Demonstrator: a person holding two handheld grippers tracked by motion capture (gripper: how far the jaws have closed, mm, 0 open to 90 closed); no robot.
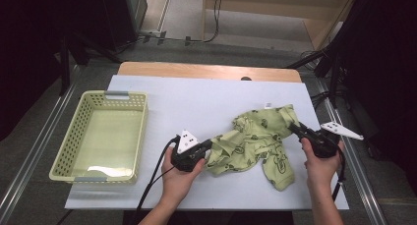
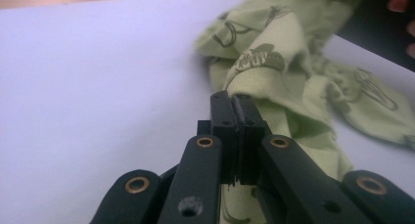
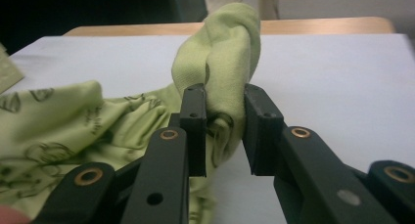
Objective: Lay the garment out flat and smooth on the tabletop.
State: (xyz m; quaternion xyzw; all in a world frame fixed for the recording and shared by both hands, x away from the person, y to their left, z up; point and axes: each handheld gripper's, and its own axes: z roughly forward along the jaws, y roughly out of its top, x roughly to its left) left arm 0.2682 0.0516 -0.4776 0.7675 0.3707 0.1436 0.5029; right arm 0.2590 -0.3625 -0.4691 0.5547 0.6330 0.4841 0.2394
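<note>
Holding a crumpled green garment [image 1: 255, 144] at both ends, lying on the white table [image 1: 196, 102] right of centre. L gripper [image 1: 209, 147] was pressed together on a ribbed edge [image 2: 254, 82]. R gripper [image 3: 224, 131] pinched a thick bunched fold w/ jaws partly apart. Risk: that bulky bite looked shallow, so cloth could slip out if pulled taut. Yellow basket [image 1: 78, 136] sat well apart at left.

A garment [image 1: 255, 144] lies right of centre on the table [image 1: 196, 107], with a basket [image 1: 101, 136] well apart at its left
</note>
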